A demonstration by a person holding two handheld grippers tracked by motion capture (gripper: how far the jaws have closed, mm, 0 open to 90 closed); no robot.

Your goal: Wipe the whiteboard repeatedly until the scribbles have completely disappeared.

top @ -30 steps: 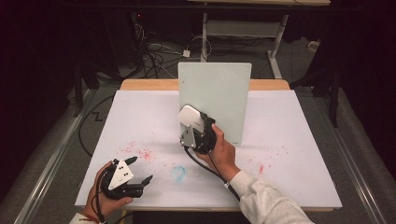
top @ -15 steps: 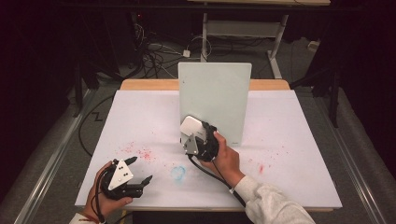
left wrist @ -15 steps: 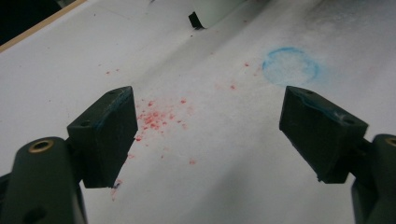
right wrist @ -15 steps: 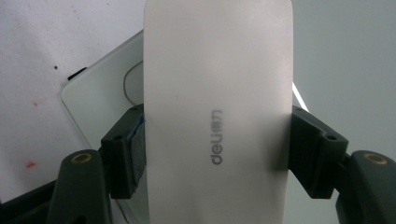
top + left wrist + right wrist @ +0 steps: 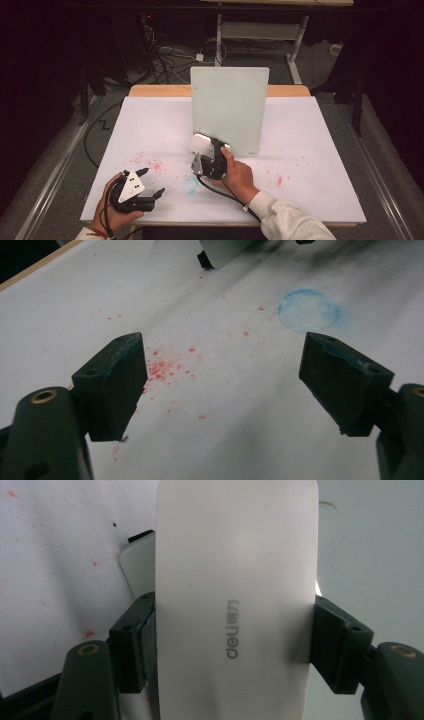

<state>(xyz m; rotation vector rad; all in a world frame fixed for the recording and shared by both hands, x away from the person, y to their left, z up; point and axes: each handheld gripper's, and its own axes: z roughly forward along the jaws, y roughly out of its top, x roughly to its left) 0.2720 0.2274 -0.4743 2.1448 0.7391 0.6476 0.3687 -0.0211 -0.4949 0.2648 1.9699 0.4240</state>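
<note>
At the near edge of the table, the left gripper (image 5: 150,182) is resting in the person's hand with its jaws spread wide and nothing between them, pointing across a scatter of red specks (image 5: 162,367) toward a faint blue ring (image 5: 309,310) on the white table cover (image 5: 320,150). Just beyond, the right gripper (image 5: 202,150) is clamping a white board eraser (image 5: 235,605) (the branded back is facing its camera) by its long sides, right at the foot of the upright pale-green glass board (image 5: 229,110). The board's face is looking clean from above, so I'd judge the wiping is either nearly finished or only just starting; I can't tell whether the eraser is touching the glass.
</note>
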